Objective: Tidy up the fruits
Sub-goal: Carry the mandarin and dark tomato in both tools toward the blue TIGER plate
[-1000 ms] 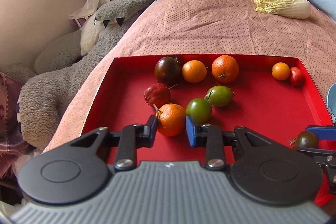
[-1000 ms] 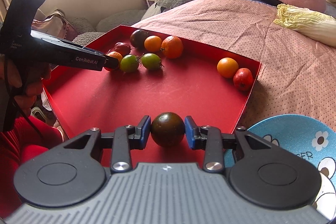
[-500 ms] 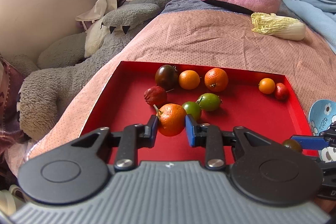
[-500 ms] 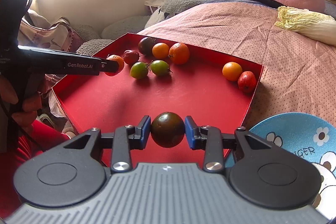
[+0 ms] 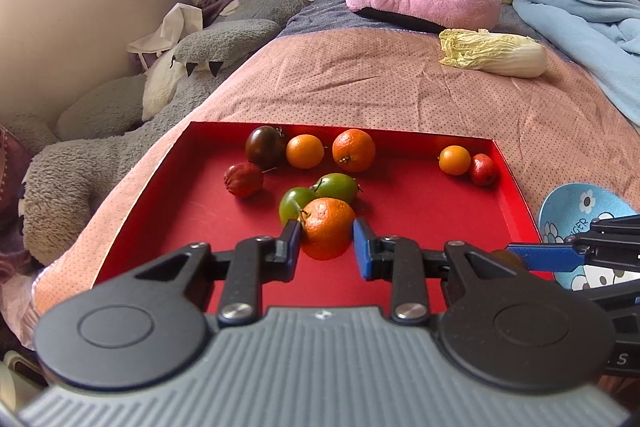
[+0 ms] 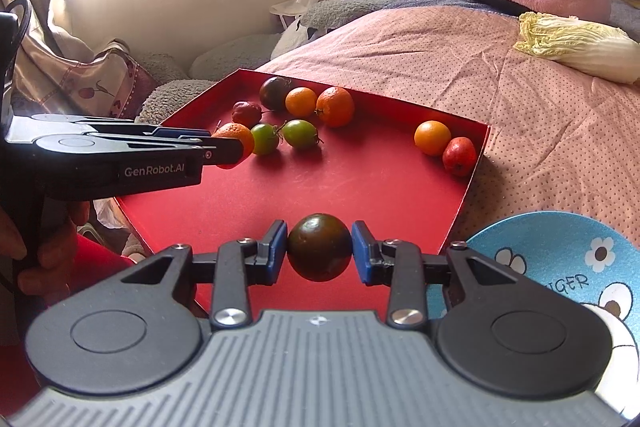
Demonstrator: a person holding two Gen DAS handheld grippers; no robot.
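Lifted clear of the red tray (image 5: 516, 195), my left gripper (image 5: 326, 241) clamps a tangerine (image 5: 328, 227), my right gripper (image 6: 319, 251) a dark tomato (image 6: 319, 247) (eight fruits remain unsorted).

Both wrist cameras look steeply down, close over the red tray (image 5: 172, 187) (image 6: 468, 187), bed toward twelve o'clock.
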